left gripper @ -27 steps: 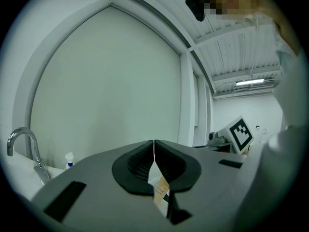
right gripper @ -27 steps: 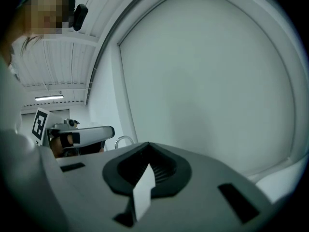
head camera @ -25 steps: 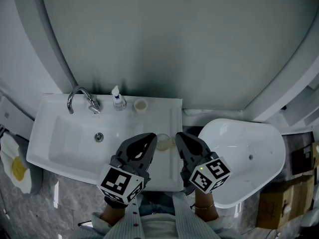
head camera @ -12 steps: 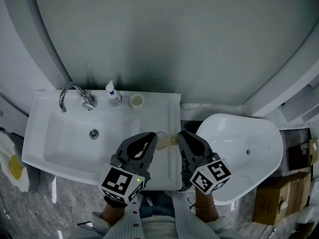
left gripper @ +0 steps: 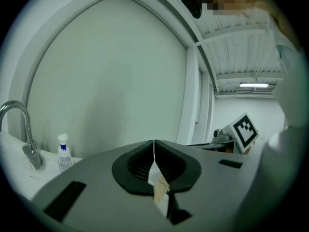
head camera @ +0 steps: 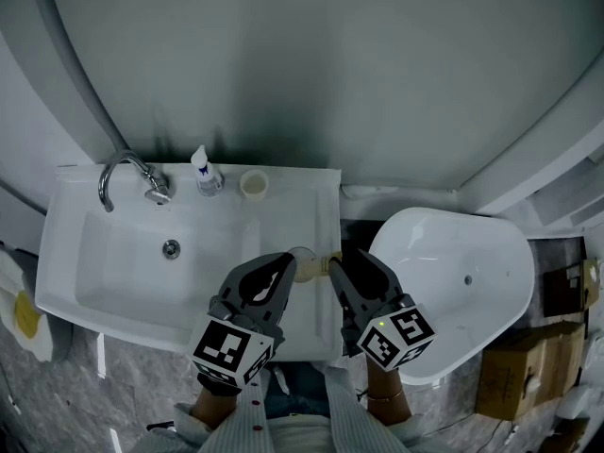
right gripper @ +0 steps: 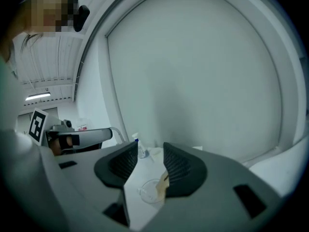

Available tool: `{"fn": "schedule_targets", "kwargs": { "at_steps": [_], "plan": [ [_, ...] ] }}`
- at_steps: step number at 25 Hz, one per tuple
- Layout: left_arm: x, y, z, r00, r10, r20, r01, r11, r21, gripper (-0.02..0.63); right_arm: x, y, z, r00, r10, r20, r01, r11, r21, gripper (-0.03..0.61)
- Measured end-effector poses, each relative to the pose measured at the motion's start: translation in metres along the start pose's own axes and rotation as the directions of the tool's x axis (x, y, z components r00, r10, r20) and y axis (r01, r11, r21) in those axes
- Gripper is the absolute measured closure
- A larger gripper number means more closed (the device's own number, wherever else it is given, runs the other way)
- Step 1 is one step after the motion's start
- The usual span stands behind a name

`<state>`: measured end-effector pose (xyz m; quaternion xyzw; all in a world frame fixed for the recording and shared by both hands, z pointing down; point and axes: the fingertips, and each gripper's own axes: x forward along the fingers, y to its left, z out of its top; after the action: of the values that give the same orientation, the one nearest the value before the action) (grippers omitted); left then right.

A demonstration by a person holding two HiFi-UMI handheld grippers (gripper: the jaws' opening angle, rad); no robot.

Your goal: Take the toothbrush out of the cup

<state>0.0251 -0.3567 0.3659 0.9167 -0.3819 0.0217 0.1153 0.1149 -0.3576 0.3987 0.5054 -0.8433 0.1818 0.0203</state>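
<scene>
Tan toothbrush (head camera: 326,265) sits in the clear plastic cup (head camera: 304,263) on the white sink counter (head camera: 283,201), frame centre. Left tongs (left gripper: 154,143) are together with nothing clamped. Right tongs (right gripper: 150,151) are apart, just been opening, cup low between them. Best to straddle the handle, clamp firmly and lift straight so the cup doesn't tip.

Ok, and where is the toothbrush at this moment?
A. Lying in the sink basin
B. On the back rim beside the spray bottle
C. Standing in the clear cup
C: the right gripper view shows the toothbrush leaning inside the clear cup, not yet taken out.
</scene>
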Motion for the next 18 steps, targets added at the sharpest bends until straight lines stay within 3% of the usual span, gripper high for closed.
{"fn": "schedule_targets", "kwargs": {
  "at_steps": [7,18],
  "plan": [
    [0.007,0.007,-0.014,1.0,0.005,-0.023,-0.005,1.0,-0.018,0.592,0.005,-0.012,-0.02,0.998,-0.031,-0.048,0.033,0.999,0.038,0.366],
    [0.017,0.018,-0.044,0.997,0.015,-0.073,-0.018,0.999,-0.041,0.592,0.016,-0.021,-0.059,0.991,-0.034,-0.133,0.046,0.995,0.094,0.347]
  ]
}}
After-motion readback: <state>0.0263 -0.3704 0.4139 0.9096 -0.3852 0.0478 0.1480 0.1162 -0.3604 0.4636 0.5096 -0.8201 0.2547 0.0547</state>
